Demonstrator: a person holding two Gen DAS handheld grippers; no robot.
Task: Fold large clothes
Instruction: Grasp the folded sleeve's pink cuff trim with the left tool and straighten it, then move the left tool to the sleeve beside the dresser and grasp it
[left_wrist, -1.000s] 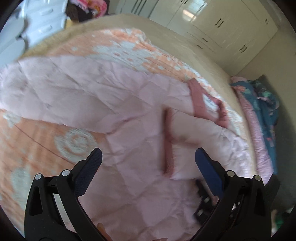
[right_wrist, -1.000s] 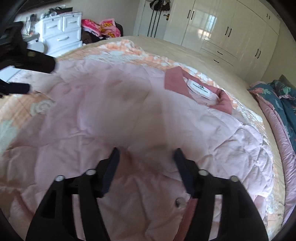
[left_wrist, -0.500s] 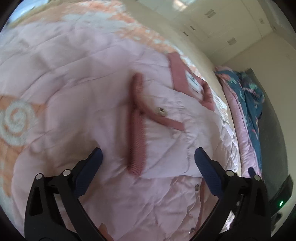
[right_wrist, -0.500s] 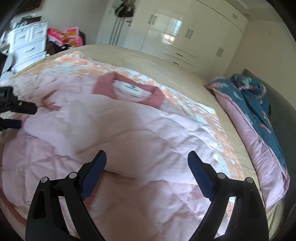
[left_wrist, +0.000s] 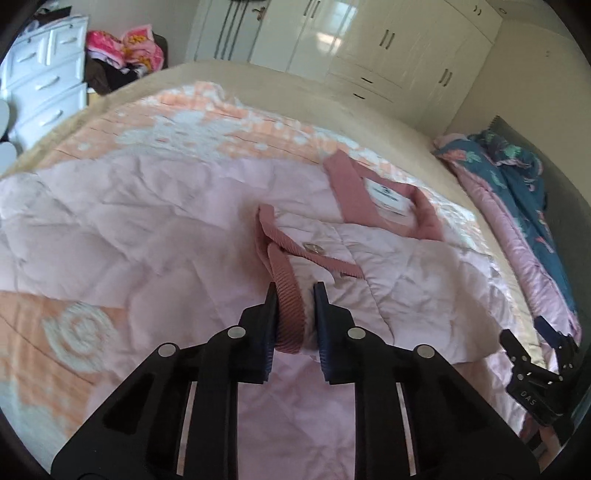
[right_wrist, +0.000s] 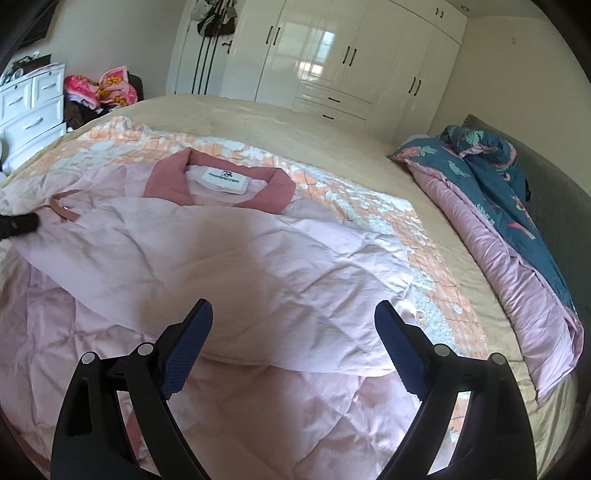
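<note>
bed (right_wrist: 229, 110): big, with an orange and white blanket (left_wrist: 192, 122) | pink jacket (right_wrist: 258, 258): spread flat on the blanket, one sleeve folded across | left gripper (left_wrist: 294, 295): squeezed tight on the dark pink cuff (left_wrist: 288, 295) | right gripper (right_wrist: 293, 332): jaws wide apart above the jacket, maybe not touching

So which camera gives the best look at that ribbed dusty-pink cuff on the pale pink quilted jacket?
The left wrist view: the ribbed dusty-pink cuff sits close up, clamped in the left gripper, ribbing and snap button clear. The right wrist view shows it only small at the far left edge of the pale pink quilted jacket.
</note>
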